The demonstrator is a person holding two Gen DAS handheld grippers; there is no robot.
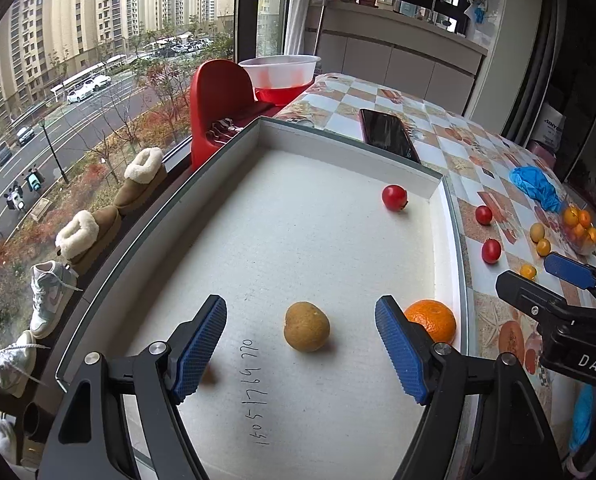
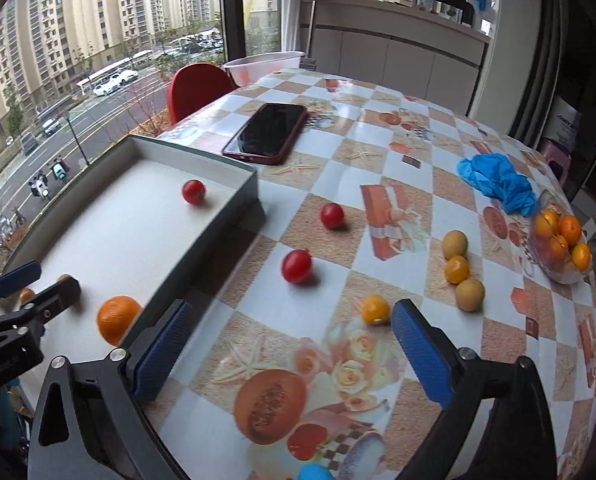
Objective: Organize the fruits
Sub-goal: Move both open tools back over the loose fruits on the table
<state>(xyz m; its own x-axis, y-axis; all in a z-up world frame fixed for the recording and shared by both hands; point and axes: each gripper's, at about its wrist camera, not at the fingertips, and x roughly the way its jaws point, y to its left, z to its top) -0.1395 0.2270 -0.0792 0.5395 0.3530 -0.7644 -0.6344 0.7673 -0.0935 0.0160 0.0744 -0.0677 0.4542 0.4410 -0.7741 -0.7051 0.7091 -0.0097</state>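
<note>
Gaping left fingers [image 1: 202, 344], untouched brown fruit [image 1: 307, 326] between.

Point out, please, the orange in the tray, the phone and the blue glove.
orange [image 1: 434, 318]: left wrist view, on its visible peel.
phone [image 2: 268, 132]: right wrist view, middle of the dark screen.
blue glove [image 2: 498, 182]: right wrist view, middle of the crumpled heap.

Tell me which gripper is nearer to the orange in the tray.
Left. The left gripper hangs over the tray, its one finger right beside the orange. The right gripper hangs over the tablecloth outside the tray wall, jaws open.
</note>
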